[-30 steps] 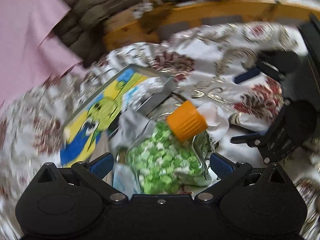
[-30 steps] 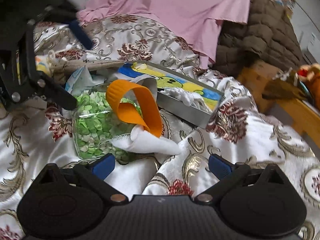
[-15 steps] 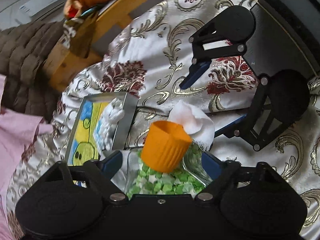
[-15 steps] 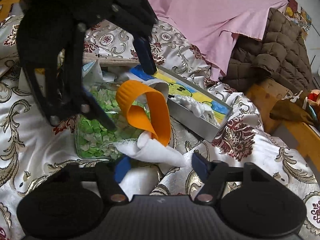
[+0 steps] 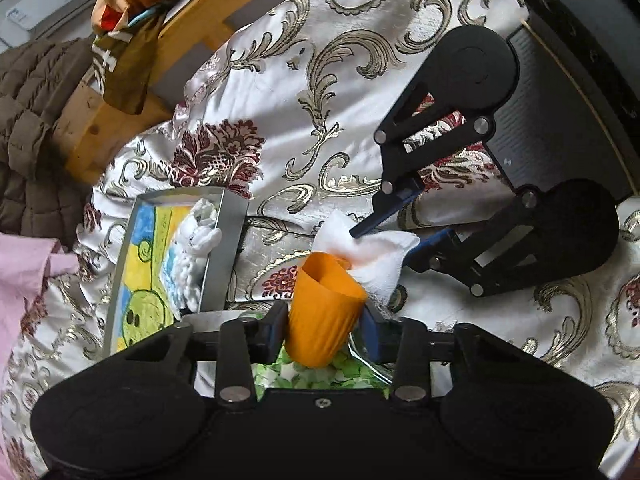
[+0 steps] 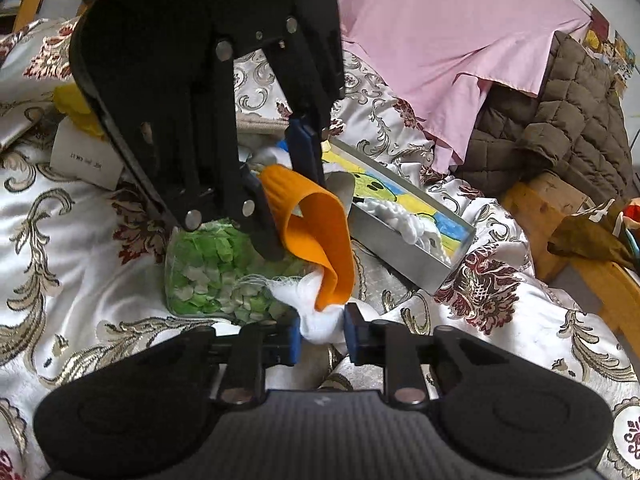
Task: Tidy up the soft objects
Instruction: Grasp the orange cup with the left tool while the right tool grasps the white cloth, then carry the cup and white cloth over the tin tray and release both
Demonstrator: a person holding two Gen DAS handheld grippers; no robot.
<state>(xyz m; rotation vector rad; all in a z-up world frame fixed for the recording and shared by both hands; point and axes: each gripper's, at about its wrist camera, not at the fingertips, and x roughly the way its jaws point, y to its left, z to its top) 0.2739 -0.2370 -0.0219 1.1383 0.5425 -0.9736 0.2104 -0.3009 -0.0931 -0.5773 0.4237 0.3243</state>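
Observation:
A soft ribbed orange sleeve (image 5: pixel 326 312) sits at the mouth of a glass jar (image 6: pixel 216 272) filled with green and white bits. My left gripper (image 5: pixel 323 328) comes down on it from above, jaws closing, and both pads press the sleeve (image 6: pixel 316 232), which is pinched out of round. A white cloth (image 6: pixel 320 322) hangs out of the sleeve's open end. My right gripper (image 6: pixel 322 334) is closing on that cloth, with its pads against it. In the left wrist view, the right gripper (image 5: pixel 384 240) pinches the white cloth (image 5: pixel 376 260) just beyond the sleeve.
A metal tin (image 6: pixel 404 256) with a cartoon picture and a white knitted piece (image 5: pixel 196 240) lies beside the jar. All rests on a patterned satin bedspread (image 5: pixel 320 120). A pink sheet (image 6: pixel 440 32), brown quilted jacket (image 6: pixel 560 120), wooden bench (image 6: pixel 560 220) and labelled white box (image 6: pixel 86 156) surround it.
Both grippers went from wide open to closed. The left one rolled and moved in over the jar onto the orange sleeve. The right one closed on the white cloth.

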